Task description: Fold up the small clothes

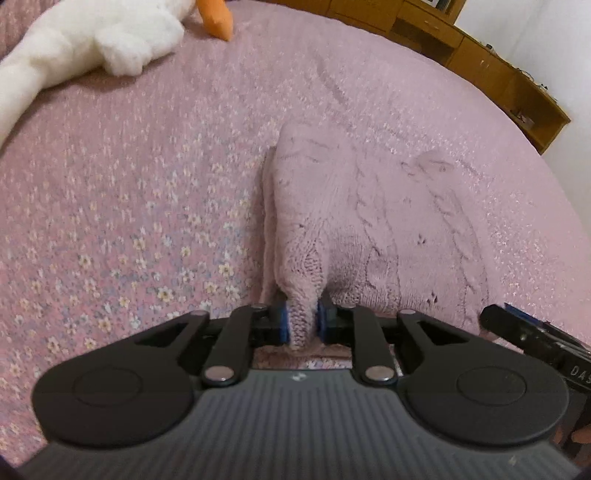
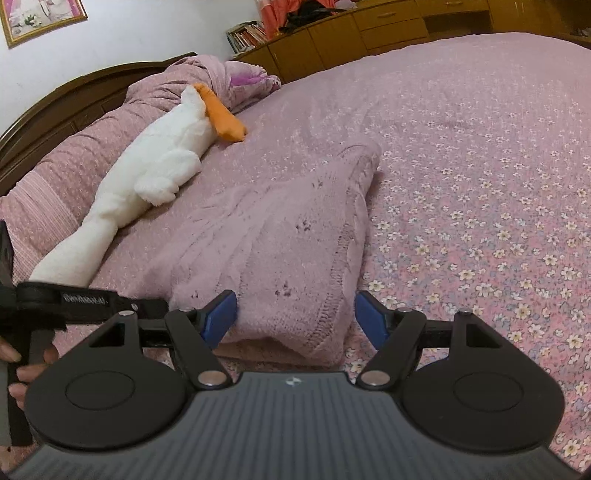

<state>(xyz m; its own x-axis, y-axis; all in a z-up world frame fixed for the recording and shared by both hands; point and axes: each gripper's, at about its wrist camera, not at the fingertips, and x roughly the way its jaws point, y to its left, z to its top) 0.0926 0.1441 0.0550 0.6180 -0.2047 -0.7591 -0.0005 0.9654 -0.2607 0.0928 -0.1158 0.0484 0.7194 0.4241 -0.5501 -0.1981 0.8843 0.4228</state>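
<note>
Left claw (image 1: pixel 303 325) clamped on bunched sweater (image 1: pixel 369 229) edge; right claw (image 2: pixel 295 317) spread, nothing gripped, sweater between pads. Sweater laid on bed (image 2: pixel 480 184). Risk: loose knit slipped from thin pinch, fold dragged crooked if only one side lifted.

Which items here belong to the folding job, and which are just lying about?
Job: pink cable-knit sweater; left gripper, pinching its edge; right gripper, open at its near edge.

Lying about: white plush goose; bunched quilt; books.

Chunky cable-knit sweater (image 1: pixel 369 229) on a matt floral cotton bedspread (image 1: pixel 129 206) (fluffy plush toy (image 1: pixel 92 40) beyond).
</note>
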